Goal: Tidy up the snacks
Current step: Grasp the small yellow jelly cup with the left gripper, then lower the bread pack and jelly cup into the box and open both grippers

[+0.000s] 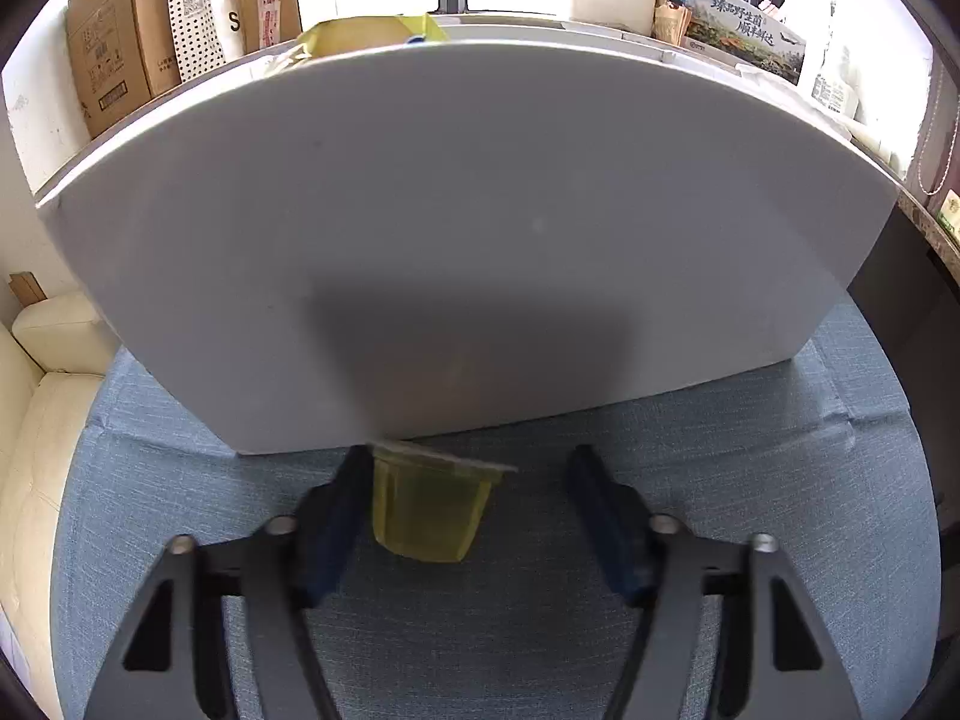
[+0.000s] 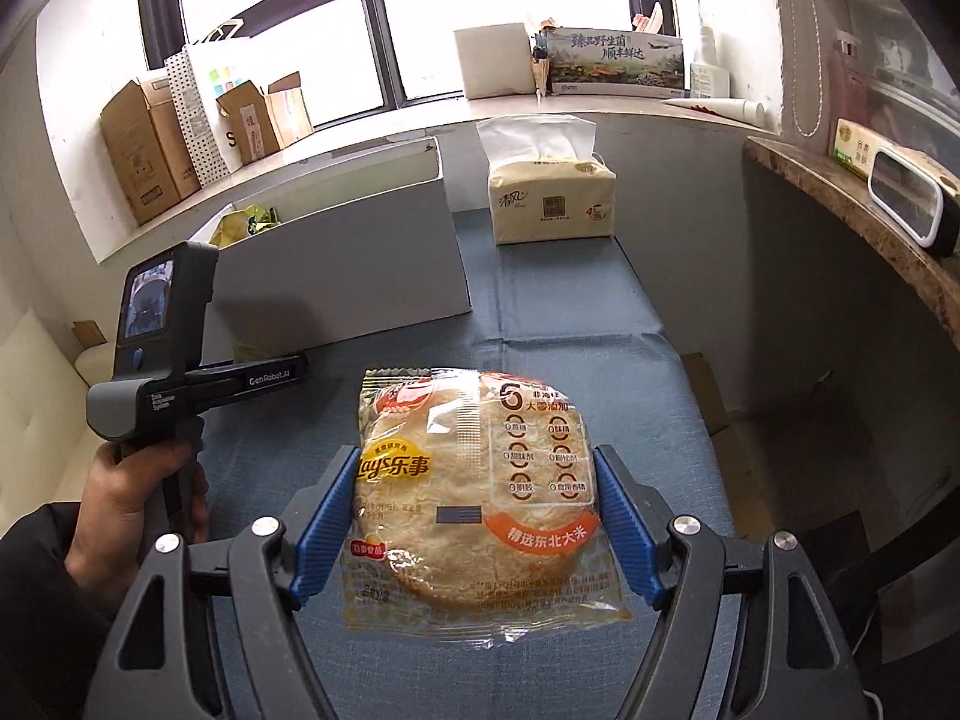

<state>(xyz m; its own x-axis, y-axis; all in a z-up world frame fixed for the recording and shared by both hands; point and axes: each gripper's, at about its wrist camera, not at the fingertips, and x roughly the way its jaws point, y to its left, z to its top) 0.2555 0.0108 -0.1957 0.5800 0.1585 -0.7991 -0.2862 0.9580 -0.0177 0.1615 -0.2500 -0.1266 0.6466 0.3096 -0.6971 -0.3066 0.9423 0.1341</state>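
Note:
A small yellow jelly cup point(image 1: 426, 510) lies tilted on the blue cloth point(image 1: 720, 480), right against the front wall of a white box point(image 1: 468, 228). My left gripper point(image 1: 468, 480) stands open around the cup. Its left pad is beside the cup and its right pad stands clear of it. In the right wrist view, my right gripper point(image 2: 474, 480) is shut on a round rice cracker in a clear Lay's packet point(image 2: 474, 516), held above the cloth. A hand point(image 2: 138, 510) holds the left gripper's handle at the left, pointing at the white box point(image 2: 360, 252).
Yellow snack packets point(image 2: 246, 225) lie inside the white box. A tissue pack point(image 2: 552, 198) stands on the cloth behind it. Cardboard boxes point(image 2: 150, 144) and a printed carton point(image 2: 618, 63) line the windowsill. A stone counter point(image 2: 840, 192) runs along the right.

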